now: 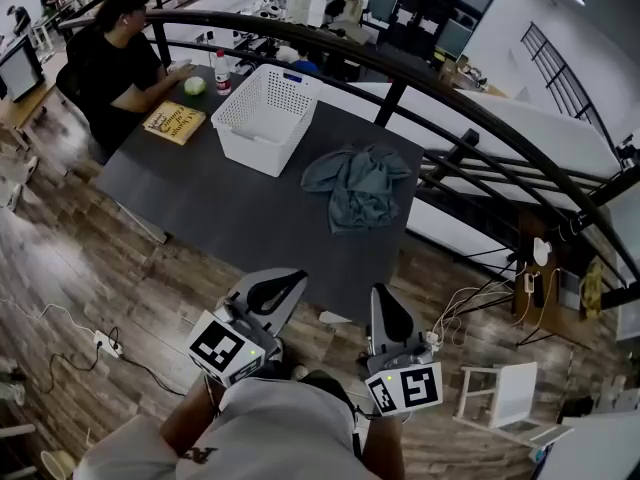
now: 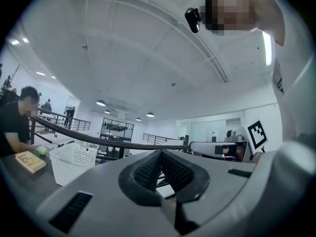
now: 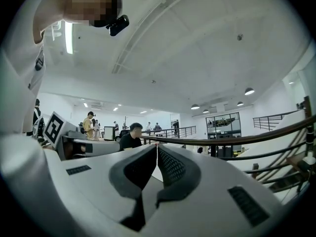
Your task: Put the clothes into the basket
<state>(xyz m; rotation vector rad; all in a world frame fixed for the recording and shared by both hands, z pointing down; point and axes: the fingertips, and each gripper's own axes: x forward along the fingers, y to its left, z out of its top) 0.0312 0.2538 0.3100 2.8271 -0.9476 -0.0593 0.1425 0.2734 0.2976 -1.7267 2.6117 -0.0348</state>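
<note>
In the head view, the clothes [image 1: 358, 183] lay as one grey-blue crumpled heap on the dark table [image 1: 200, 193], just beside the right-hand side of the white basket [image 1: 265, 118] and apart from it. The heap showed no strong long axis, though it ran a little longer from the near edge toward the far rail than across. The left gripper [image 1: 290, 280] and the right gripper [image 1: 386, 300] were both held low, short of the table's near edge and well apart from the heap. The heap lay ahead of both and nearly in line with the right gripper, so I judged that hand the nearer one for a first reach, with the basket then off to its left. In the left gripper view, the jaws were drawn together at their tips with nothing between them, and the basket stood off to the left beyond them; the clothes did not show there. In the right gripper view, the jaws were likewise pressed together and empty, pointing over the railing [image 3: 232, 135] rather than down at the table, so neither clothes nor basket appeared.
</note>
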